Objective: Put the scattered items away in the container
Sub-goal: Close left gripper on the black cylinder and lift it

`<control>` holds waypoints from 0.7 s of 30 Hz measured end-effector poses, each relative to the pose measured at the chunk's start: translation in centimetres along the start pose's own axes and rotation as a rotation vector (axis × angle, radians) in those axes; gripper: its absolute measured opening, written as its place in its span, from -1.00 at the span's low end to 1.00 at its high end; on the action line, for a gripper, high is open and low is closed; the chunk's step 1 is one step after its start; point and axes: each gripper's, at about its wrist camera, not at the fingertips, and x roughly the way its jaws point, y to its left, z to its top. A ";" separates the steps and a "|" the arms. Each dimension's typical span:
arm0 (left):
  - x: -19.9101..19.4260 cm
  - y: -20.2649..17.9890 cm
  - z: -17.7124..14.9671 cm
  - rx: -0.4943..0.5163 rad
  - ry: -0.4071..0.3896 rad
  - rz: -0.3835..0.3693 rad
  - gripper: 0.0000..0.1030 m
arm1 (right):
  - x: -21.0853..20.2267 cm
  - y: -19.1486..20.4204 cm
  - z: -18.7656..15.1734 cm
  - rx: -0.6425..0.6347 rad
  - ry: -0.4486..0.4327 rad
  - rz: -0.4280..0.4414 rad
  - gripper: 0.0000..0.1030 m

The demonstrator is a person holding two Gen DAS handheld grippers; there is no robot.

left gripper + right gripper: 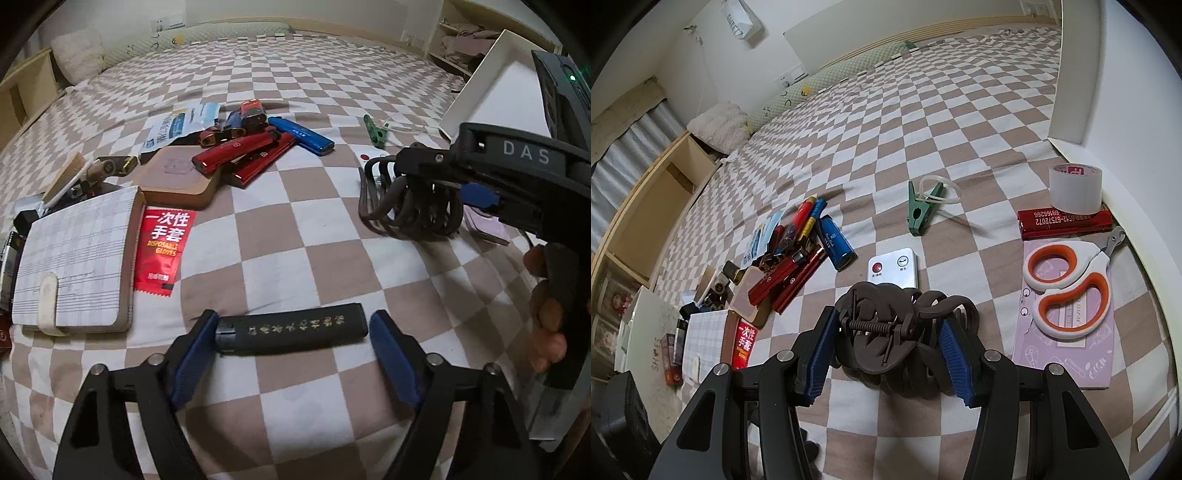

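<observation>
Hair clip (886, 332) in right claw (886, 354)

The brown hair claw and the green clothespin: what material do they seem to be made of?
The brown hair claw, held in the right hand-held gripper, looks like matte moulded plastic: smooth curved prongs, uniform colour. Its hinge spring looks like coiled metal wire. The green clothespin also looks like plastic, slightly dull; a whitish loop, material unclear, lies on it.

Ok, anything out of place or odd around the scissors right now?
Nothing damaged. The orange-handled scissors lie askew across the pink booklet, and the tape roll sits on a red box.
</observation>
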 end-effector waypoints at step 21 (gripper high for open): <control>-2.1 1.4 -1.6 0.014 -0.027 -0.046 0.53 | -1.6 3.0 -3.4 -0.093 -0.018 -0.040 -0.02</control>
